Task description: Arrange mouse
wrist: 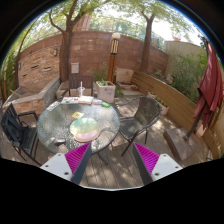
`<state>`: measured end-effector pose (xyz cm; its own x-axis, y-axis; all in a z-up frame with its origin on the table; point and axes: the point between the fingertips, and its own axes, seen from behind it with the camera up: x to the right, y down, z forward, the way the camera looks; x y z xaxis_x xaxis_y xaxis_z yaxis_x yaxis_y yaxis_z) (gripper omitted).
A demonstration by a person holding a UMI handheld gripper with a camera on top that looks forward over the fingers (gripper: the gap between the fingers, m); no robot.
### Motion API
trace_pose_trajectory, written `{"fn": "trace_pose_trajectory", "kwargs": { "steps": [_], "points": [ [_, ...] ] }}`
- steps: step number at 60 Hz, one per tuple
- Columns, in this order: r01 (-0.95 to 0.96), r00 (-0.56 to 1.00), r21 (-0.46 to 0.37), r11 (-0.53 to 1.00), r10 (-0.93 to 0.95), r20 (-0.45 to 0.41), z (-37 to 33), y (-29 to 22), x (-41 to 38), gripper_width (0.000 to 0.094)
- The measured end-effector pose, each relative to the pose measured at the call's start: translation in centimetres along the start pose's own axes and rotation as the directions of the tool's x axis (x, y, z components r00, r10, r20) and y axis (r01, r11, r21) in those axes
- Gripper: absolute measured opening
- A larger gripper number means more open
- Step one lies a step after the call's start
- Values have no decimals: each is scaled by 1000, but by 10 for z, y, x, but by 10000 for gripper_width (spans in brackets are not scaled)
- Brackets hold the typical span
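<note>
While the gripper (pixel 112 158) hangs with its pink-padded fingers (pixel 76 157) wide apart and holding nothing, the round glass patio table (pixel 60 132) stands beyond them. I cannot tell where the mouse is.

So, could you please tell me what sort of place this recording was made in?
It looks like an outdoor patio or backyard. A round glass table with metal chairs stands on paving, a brick wall runs behind, and trees rise overhead. The hand-held gripper hovers open before the table.
</note>
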<state>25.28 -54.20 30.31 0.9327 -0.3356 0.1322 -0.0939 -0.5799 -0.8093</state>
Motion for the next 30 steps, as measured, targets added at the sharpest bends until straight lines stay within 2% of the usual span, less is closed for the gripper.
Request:
{"fn": "trace_pose_trajectory", "kwargs": {
  "steps": [8,19,25,30],
  "points": [
    [16,999,-36,999,-15,40,7,22,-14,848],
    [79,986,-118,990,-60,156,42,118,-70,846],
    [100,967,-137,985,-65,245,69,147,-128,847],
    [104,947,-117,988,-63,315,96,153,-182,847]
  ]
}}
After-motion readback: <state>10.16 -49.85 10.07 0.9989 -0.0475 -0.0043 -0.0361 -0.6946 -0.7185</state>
